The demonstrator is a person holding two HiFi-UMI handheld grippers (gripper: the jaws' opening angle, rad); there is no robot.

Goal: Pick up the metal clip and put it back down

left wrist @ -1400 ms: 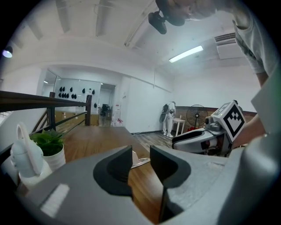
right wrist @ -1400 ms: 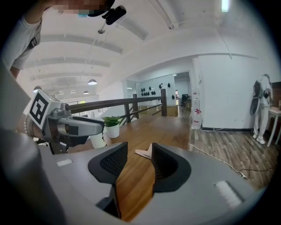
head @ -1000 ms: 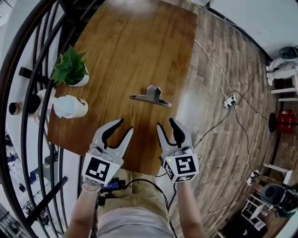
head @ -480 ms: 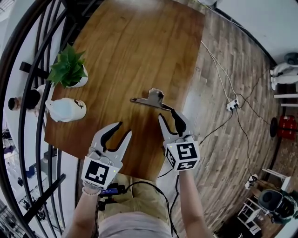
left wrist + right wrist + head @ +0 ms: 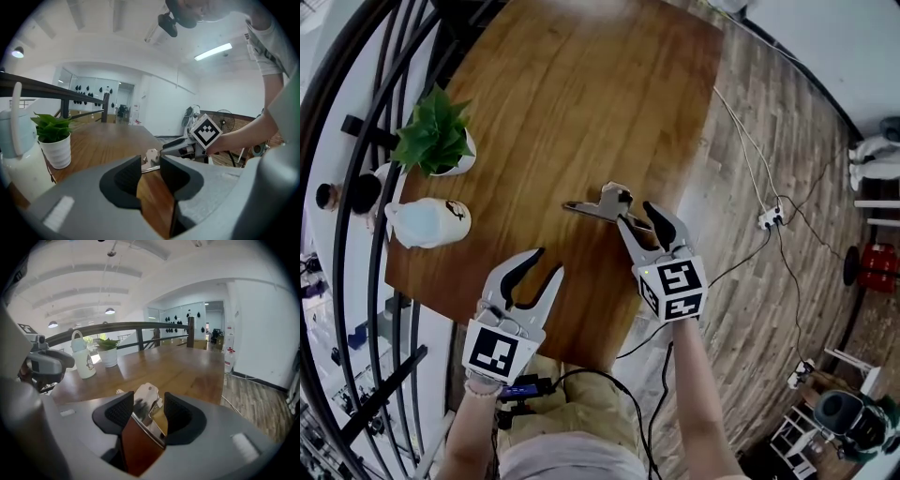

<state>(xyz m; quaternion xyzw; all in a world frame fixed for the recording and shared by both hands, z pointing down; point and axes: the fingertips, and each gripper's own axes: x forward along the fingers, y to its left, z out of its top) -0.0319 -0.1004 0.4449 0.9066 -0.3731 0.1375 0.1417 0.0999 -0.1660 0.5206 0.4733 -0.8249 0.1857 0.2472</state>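
Head view centre: your right gripper (image 5: 636, 214), jaws just spread wide, brackets the metal clip (image 5: 598, 204) unclamped, its long axis lying left-right, nearer than your left gripper (image 5: 547, 262).

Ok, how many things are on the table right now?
3: a potted plant and a white bottle by the left edge, a metal clip near the middle, at the right tongs. None looks hidden.

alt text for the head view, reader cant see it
Seen from above, the right gripper, its jaws open and just opened wider, reaches around one end of a metal clip lying on a wooden table. The left gripper hovers open and empty near the table's edge; a potted plant and white bottle stand at left.
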